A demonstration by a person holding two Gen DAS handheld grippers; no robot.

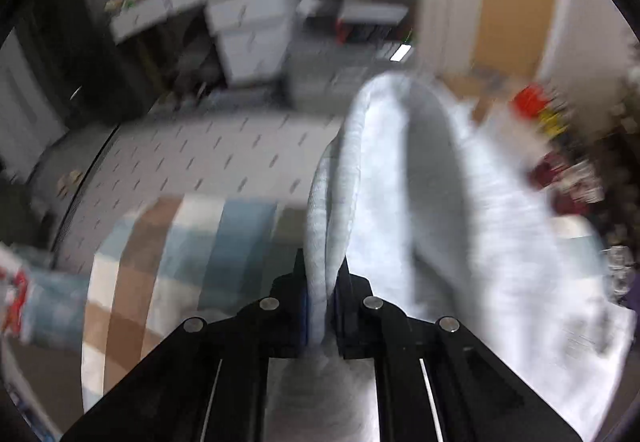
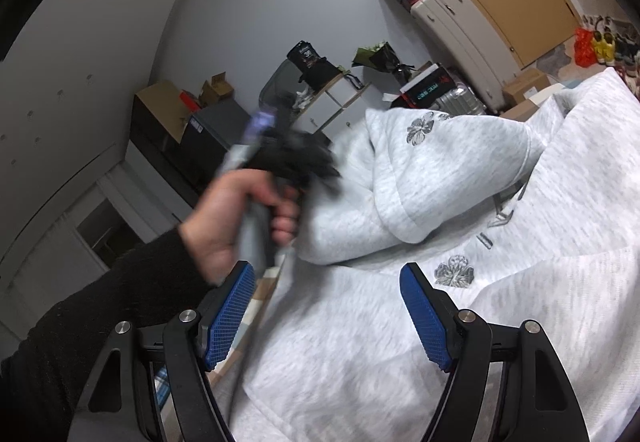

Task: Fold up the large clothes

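Clamped together at the bottom centre of its own view, the left gripper (image 1: 322,306) pinches a fold of the pale grey fleece sweatshirt (image 1: 460,226), which rises in a loop toward the upper right. Beneath it at lower left lies a blue, brown and white checked bedspread (image 1: 168,242). In the right wrist view, the right gripper (image 2: 326,318) stands wide apart, blue pads (image 2: 230,316) hovering above the sweatshirt (image 2: 460,202), which fills the lower right. A bare hand (image 2: 236,218) grips the left tool at centre left.
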